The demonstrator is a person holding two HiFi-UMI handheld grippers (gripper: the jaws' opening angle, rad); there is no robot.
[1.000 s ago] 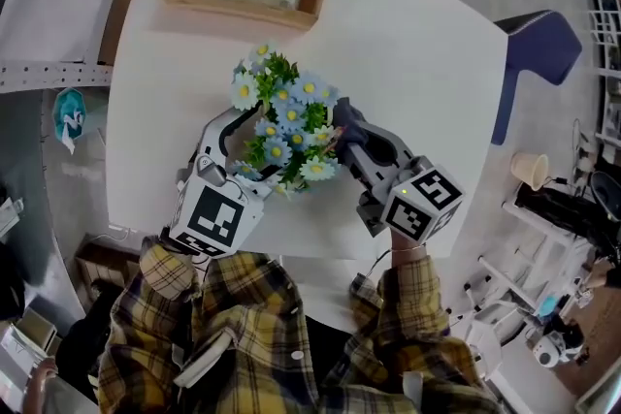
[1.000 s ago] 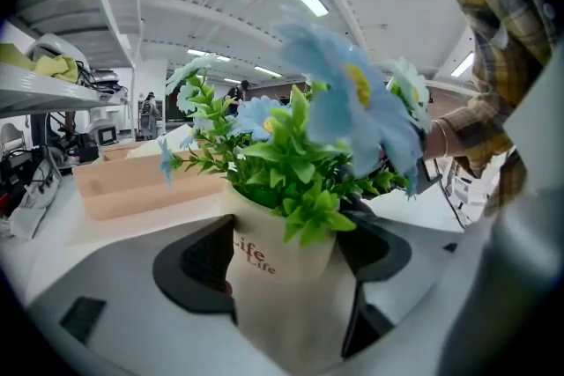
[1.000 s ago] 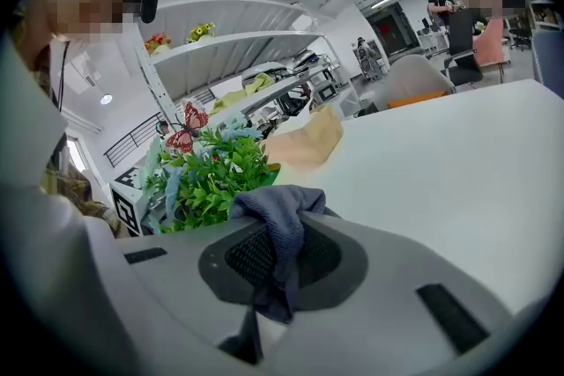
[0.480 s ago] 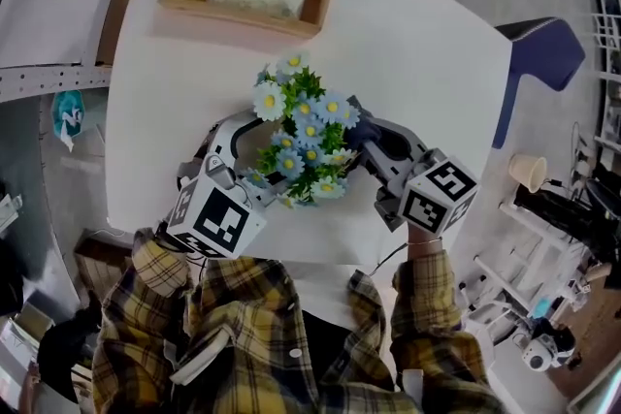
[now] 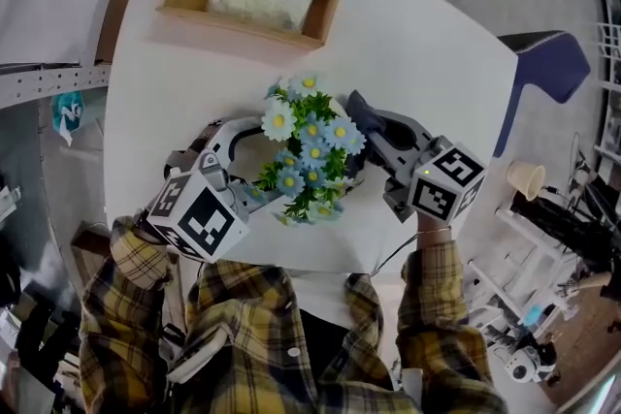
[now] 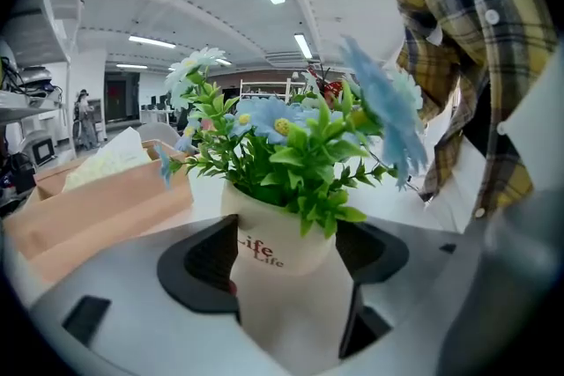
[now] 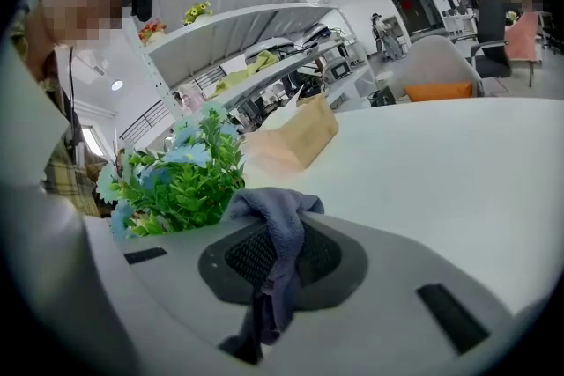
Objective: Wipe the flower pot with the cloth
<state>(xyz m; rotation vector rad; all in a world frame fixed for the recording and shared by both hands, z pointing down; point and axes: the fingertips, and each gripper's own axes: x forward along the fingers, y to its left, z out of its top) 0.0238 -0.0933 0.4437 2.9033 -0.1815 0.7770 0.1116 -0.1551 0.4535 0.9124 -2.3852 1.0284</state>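
Head view: the left gripper (image 5: pixel 254 160) and right gripper (image 5: pixel 364 121) meet at the flowers (image 5: pixel 310 150) above the white table (image 5: pixel 417 34).

Left gripper view: its jaws squeeze the white flower pot (image 6: pixel 282 255) from both sides. With a loose squeeze, the pot may slip and tip.

Right gripper view: the jaws pinch the grey cloth (image 7: pixel 282 229), close to the leaves. A hard push could yank it out.

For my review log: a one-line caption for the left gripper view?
Left gripper, jaws closing on a white flower pot of blue flowers; wooden tray behind.
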